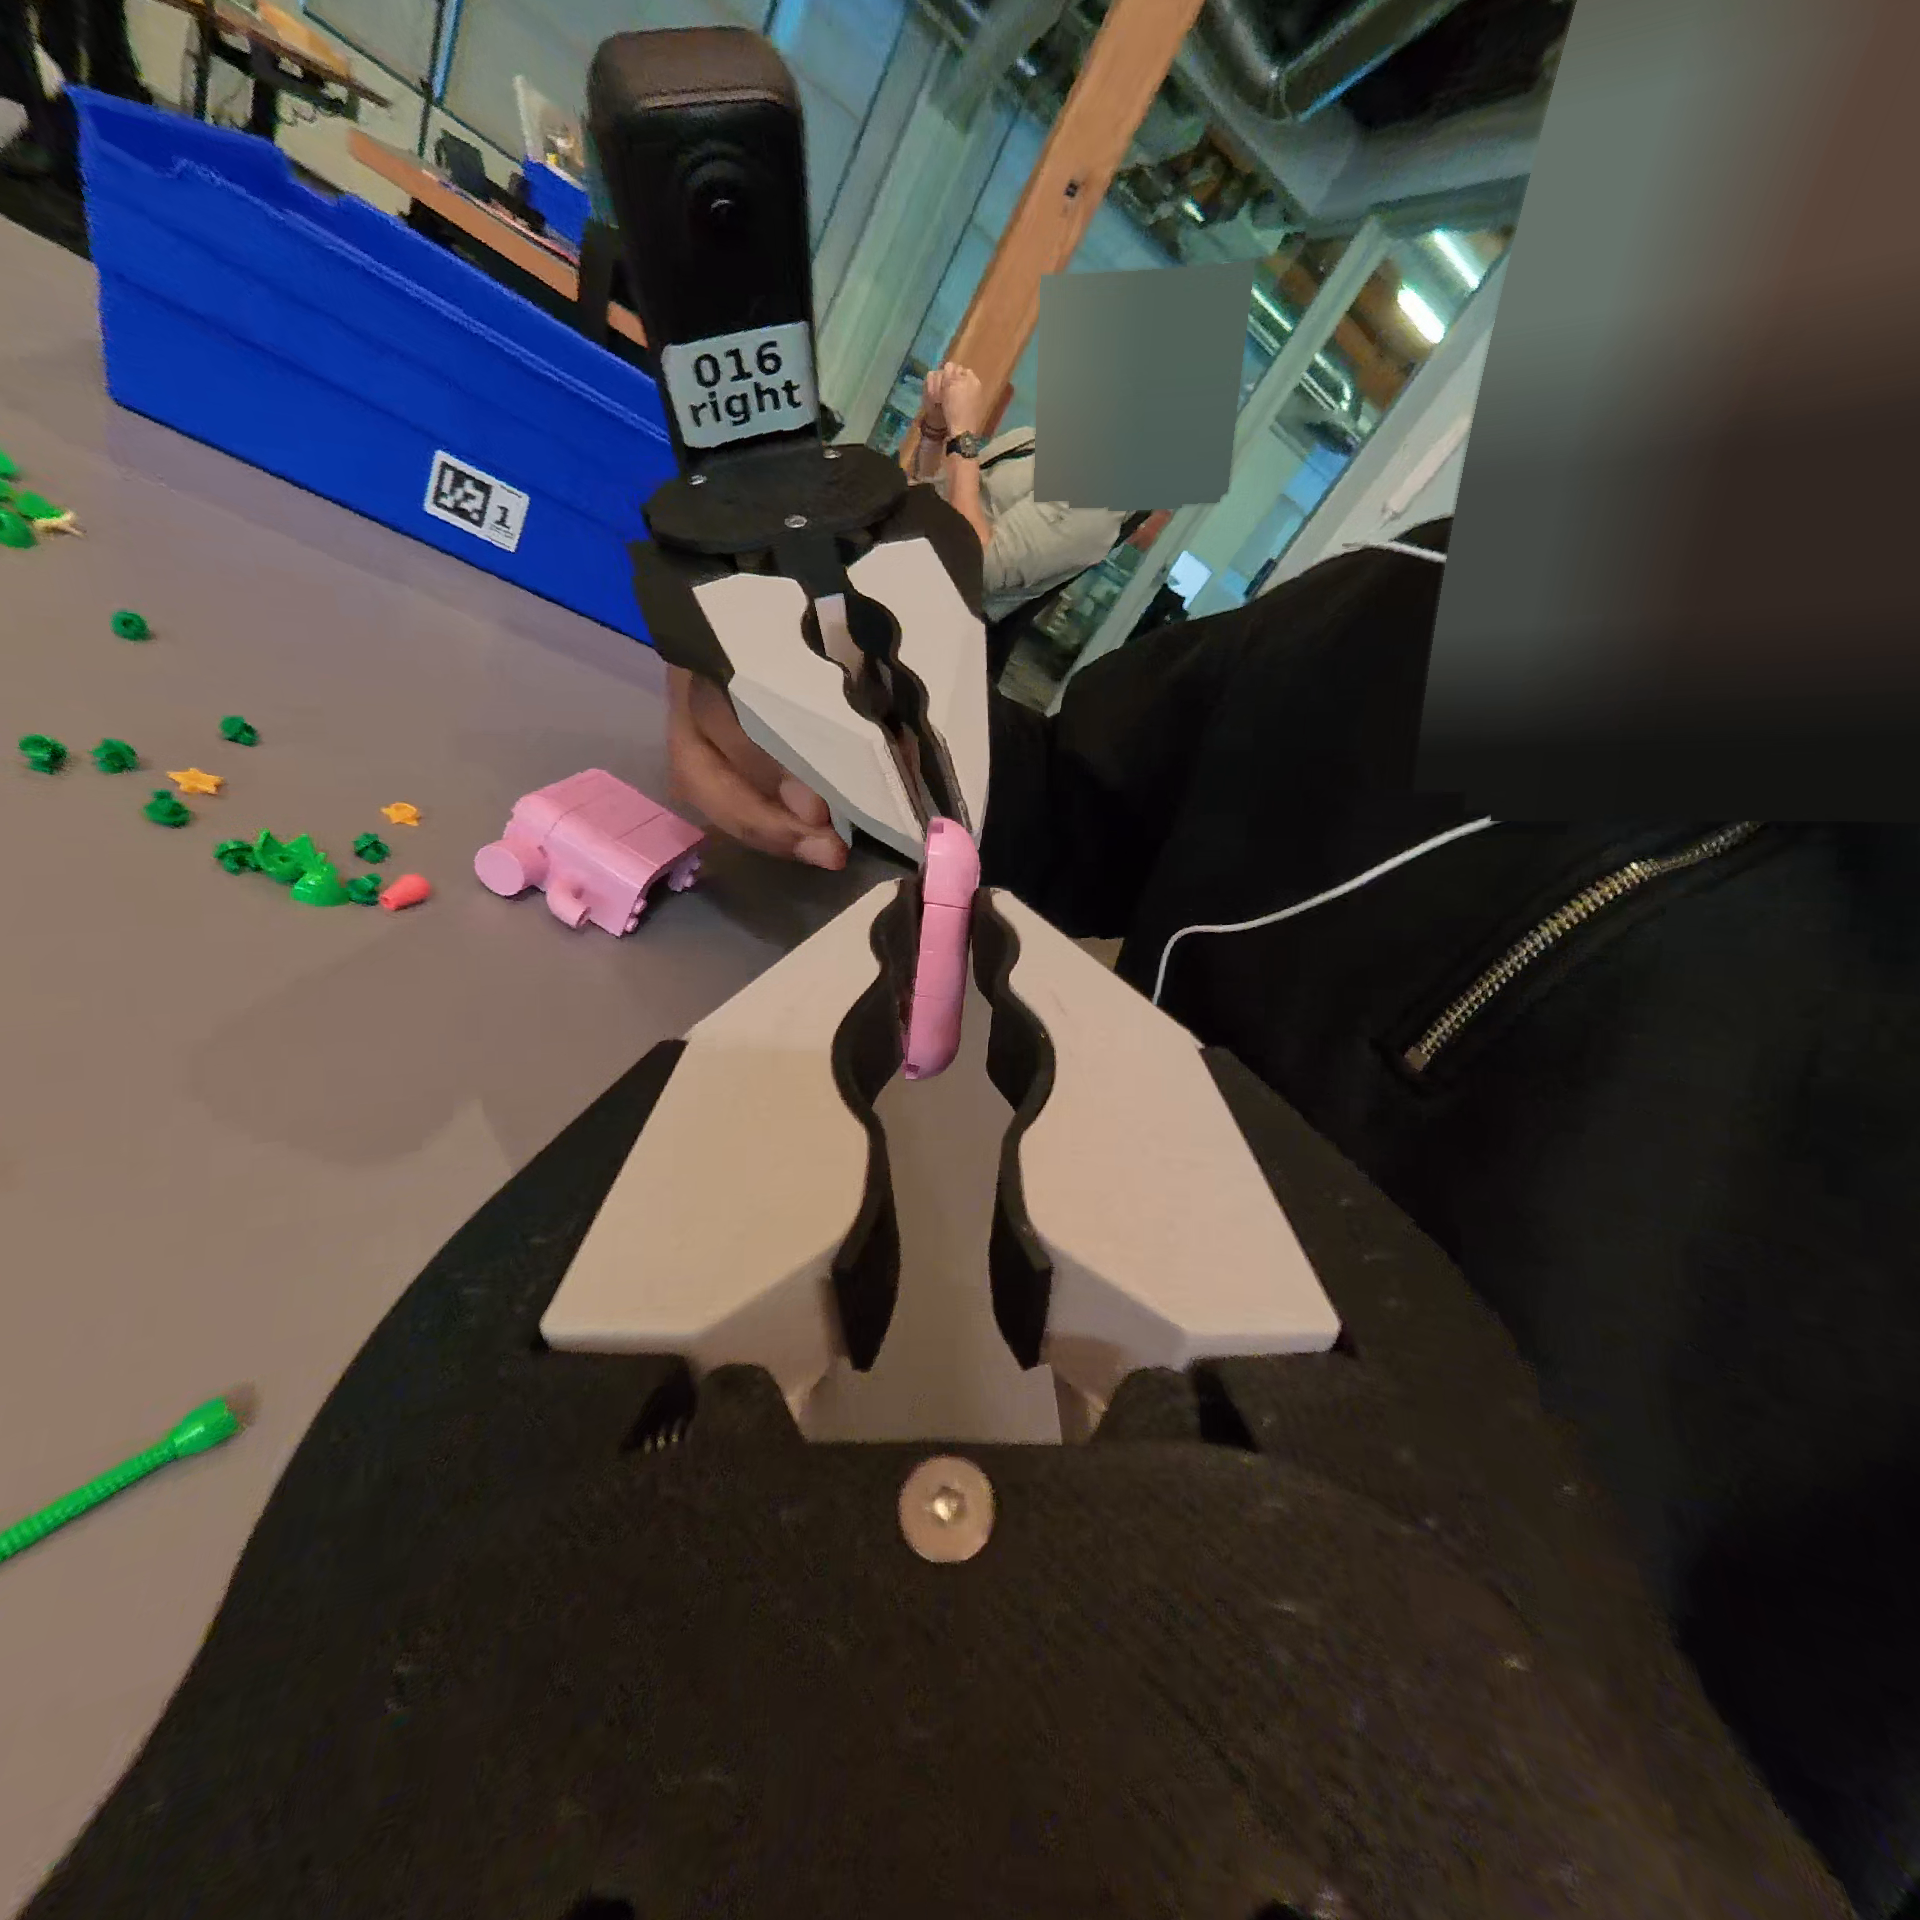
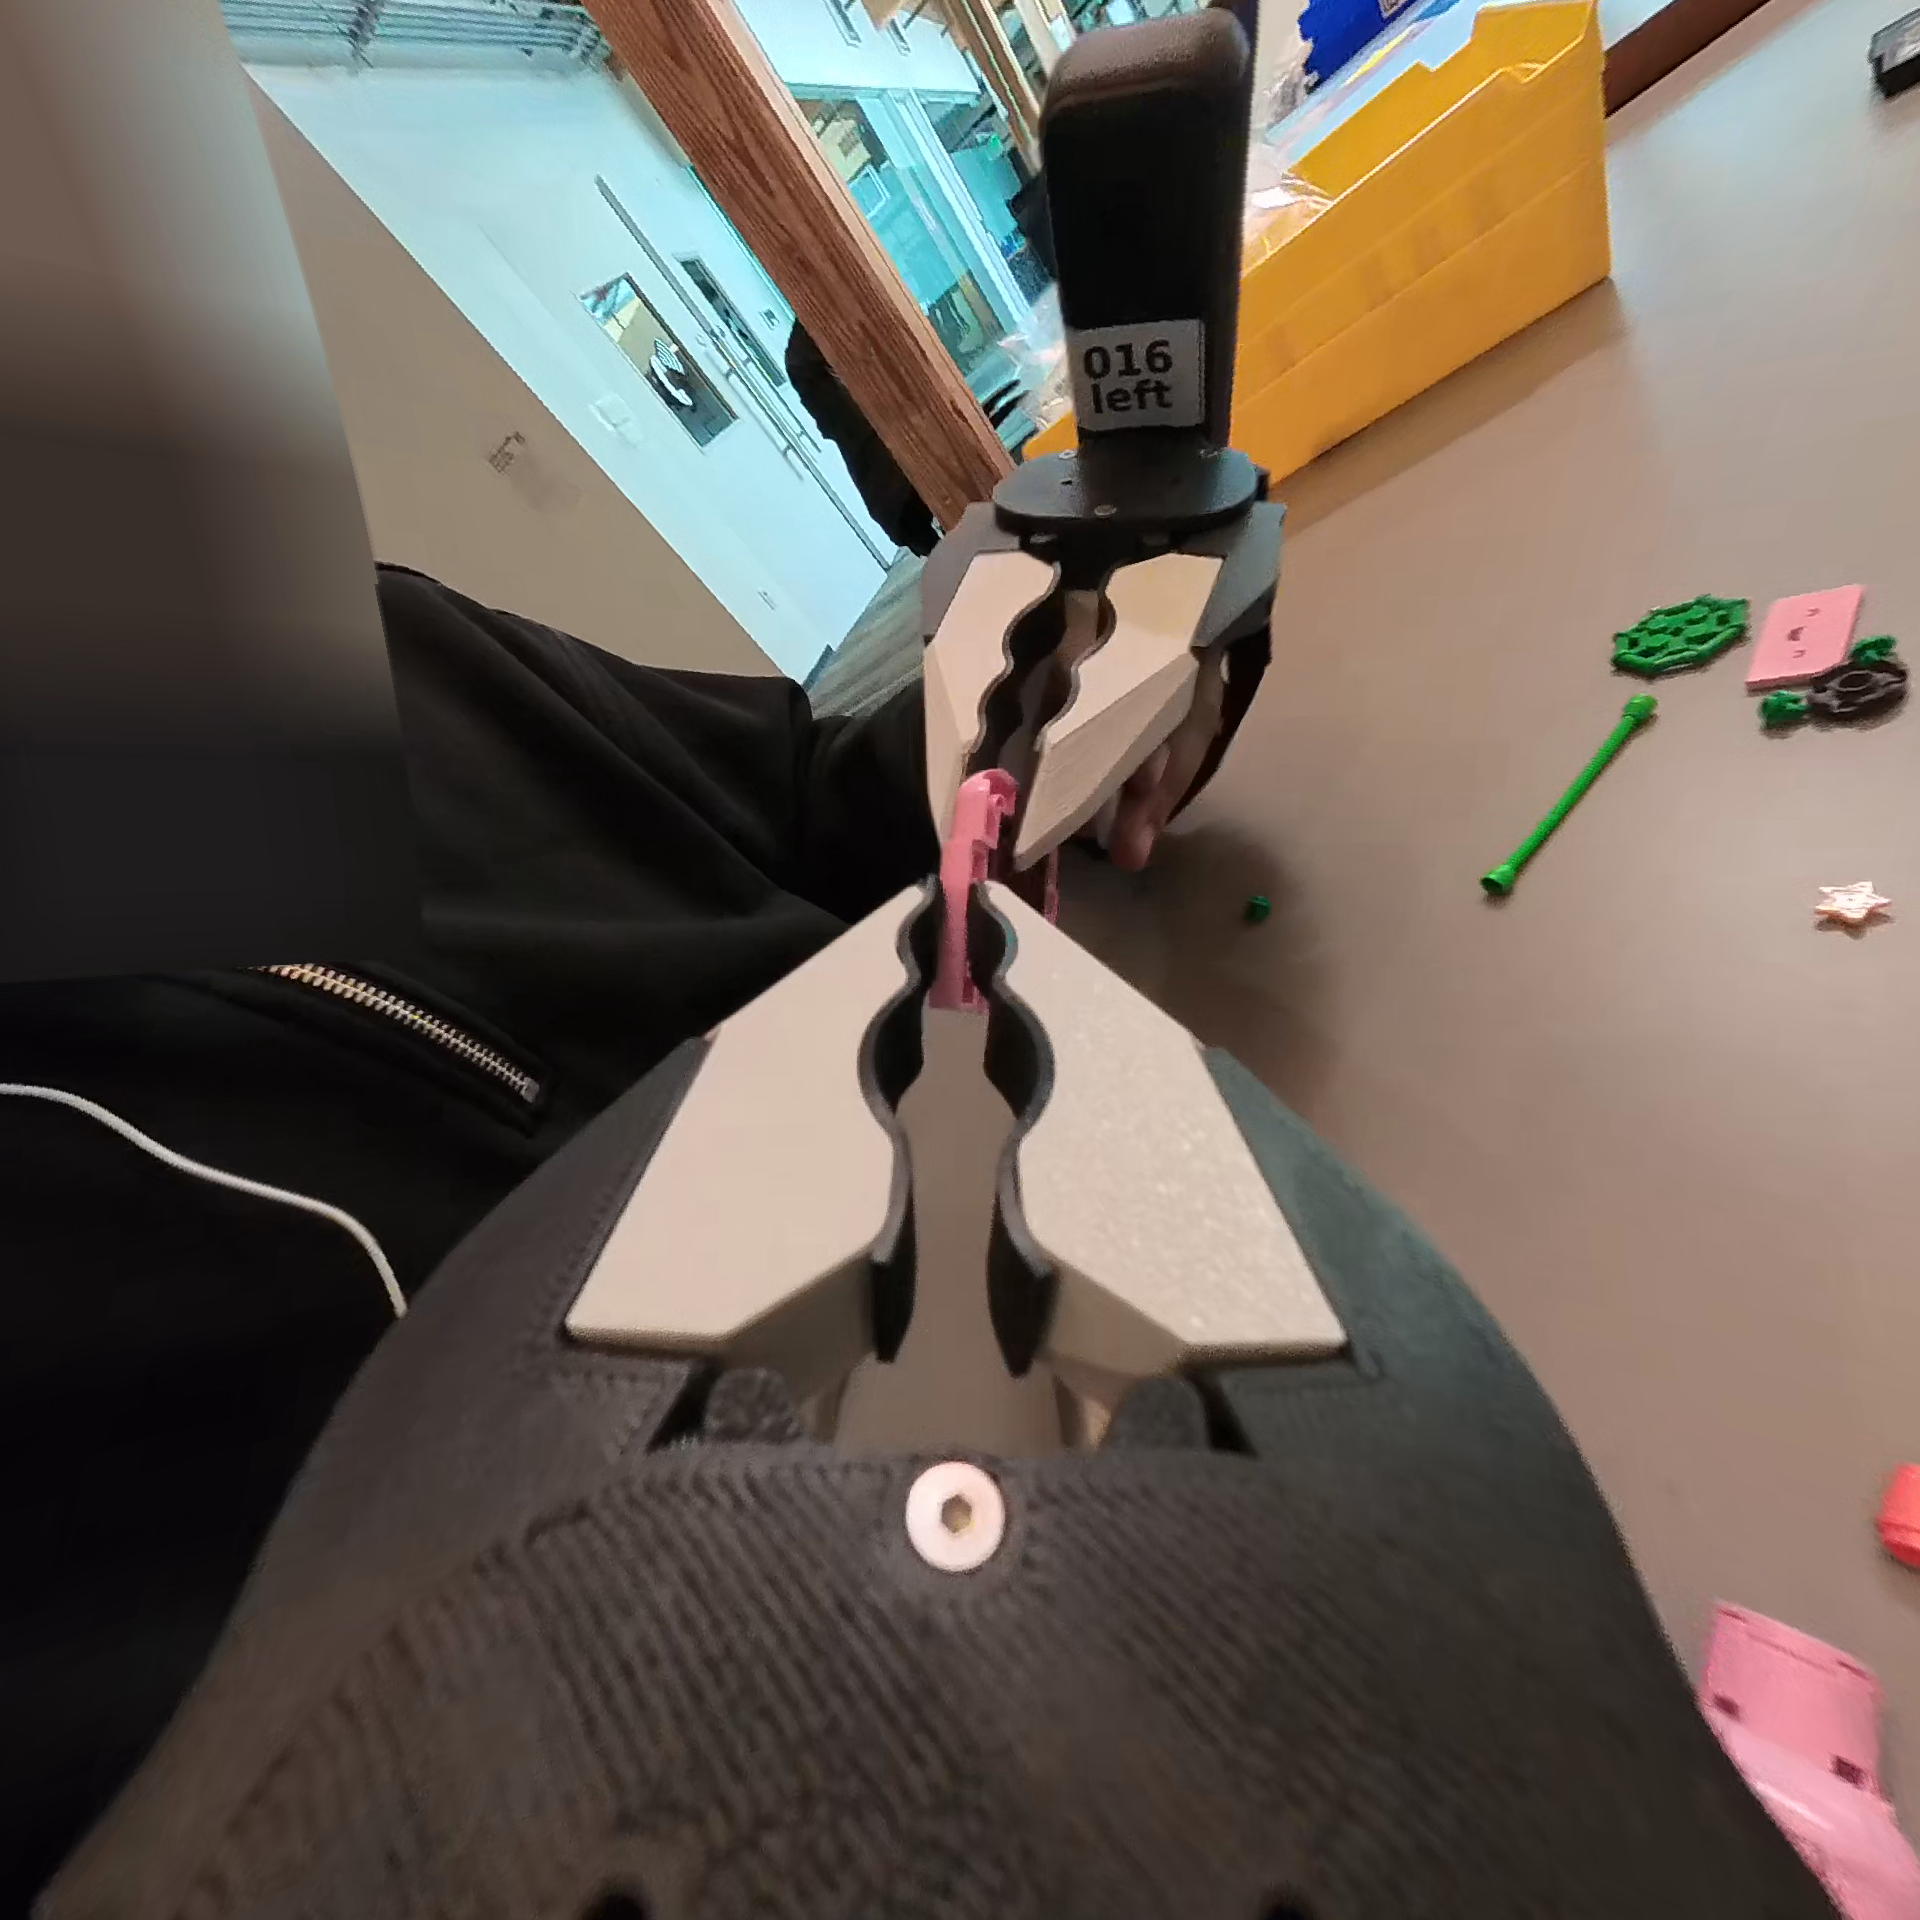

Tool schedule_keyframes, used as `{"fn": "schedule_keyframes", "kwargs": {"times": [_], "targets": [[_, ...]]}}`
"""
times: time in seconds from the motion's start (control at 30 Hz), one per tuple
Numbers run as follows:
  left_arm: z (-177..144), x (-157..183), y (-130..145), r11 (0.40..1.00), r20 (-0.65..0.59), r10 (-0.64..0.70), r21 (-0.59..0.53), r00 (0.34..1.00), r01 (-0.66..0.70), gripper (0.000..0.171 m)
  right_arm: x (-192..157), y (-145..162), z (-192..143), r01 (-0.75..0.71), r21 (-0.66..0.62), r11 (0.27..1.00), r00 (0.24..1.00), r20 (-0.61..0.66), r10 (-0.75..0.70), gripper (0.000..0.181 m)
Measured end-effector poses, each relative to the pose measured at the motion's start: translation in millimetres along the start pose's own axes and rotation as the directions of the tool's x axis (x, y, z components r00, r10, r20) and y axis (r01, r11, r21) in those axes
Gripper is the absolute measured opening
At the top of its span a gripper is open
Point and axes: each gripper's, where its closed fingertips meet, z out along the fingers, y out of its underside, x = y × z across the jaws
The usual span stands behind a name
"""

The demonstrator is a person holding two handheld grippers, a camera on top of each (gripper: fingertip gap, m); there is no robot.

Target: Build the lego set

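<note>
At the centre of the left wrist view, the left gripper (image 1: 940, 904) is closed to a narrow gap on a flat pink piece (image 1: 940, 956) that stands edge-on between its wavy black pads. The right gripper (image 1: 940, 816) comes down from the upper middle of that frame, its tips meeting the top end of the same pink piece. In the right wrist view the right gripper (image 2: 961, 899) pinches a pink piece (image 2: 964, 894) at frame centre, and the left gripper (image 2: 1003, 831) reaches down from above onto it; whether both tools hold one part or two joined parts cannot be told. A pink block assembly (image 1: 592, 847) lies on the grey table (image 1: 312, 1091) at middle left, beside scattered green pieces (image 1: 291, 862). A blue bin (image 1: 343, 343) stands at upper left, and a green rod (image 2: 1569, 795) lies at middle right.
</note>
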Motion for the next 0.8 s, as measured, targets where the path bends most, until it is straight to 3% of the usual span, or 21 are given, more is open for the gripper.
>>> {"fn": "schedule_keyframes", "kwargs": {"times": [0.43, 0.53, 0.63, 0.67, 0.8], "targets": [[8, 0, 5, 0.999, 0.013, -0.046, -0.020, 0.999, 0.046, 0.004, -2, 15, -2, 0.050, -0.089, 0.995, 0.999, 0.020, -0.049, 0.004], [6, -2, 2, 0.999, 0.019, -0.043, 0.002, 0.999, 0.043, 0.004, 0, 8, -3, 0.059, -0.056, 0.997, 0.998, -0.005, -0.059, 0.004], [-2, -11, -10, 0.995, 0.055, -0.067, 0.082, 0.996, 0.062, 0.004, 14, -11, -7, 0.109, 0.045, 0.993, 0.988, -0.118, -0.103, 0.004], [-5, -12, -11, 0.993, 0.054, -0.079, 0.094, 0.995, 0.074, 0.004, 18, -14, -10, 0.155, 0.056, 0.986, 0.975, -0.169, -0.144, 0.013], [-8, -25, -14, 0.987, 0.117, -0.113, 0.129, 0.987, 0.098, 0.004, 23, -11, -4, 0.278, 0.004, 0.961, 0.927, -0.263, -0.267, 0.034]]}}
